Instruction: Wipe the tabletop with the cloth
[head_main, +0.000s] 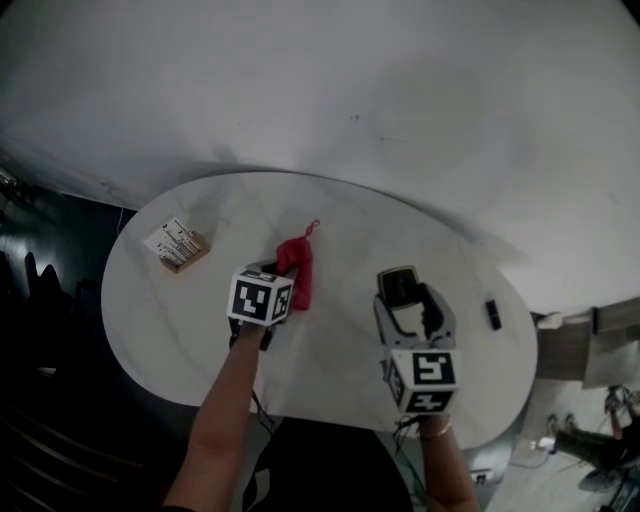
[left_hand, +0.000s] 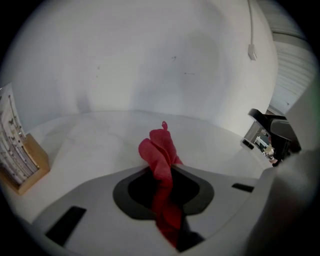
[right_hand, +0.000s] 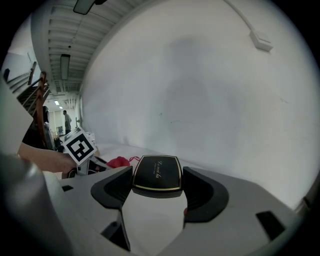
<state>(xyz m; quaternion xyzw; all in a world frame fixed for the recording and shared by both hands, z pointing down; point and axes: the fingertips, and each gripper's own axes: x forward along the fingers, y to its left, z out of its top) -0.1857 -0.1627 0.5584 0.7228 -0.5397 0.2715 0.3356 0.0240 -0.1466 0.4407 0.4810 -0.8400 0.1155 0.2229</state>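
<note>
Two grippers are over the white tabletop (head_main: 350, 225). Your left gripper (head_main: 283, 270), left of centre in the head view, is pinching the red cloth (head_main: 299, 275). The cloth pokes out beyond the jaws as a bunched fold with a small loop at its tip, above the middle of the table. Your right gripper (head_main: 400, 288), lower right of centre, is clamped on a flat black case (right_hand: 156, 173) with a gold edge. A small wooden holder of printed cards (head_main: 176, 246) stands at the table's upper left. A small dark object (head_main: 493, 313) lies near its right rim.
</note>
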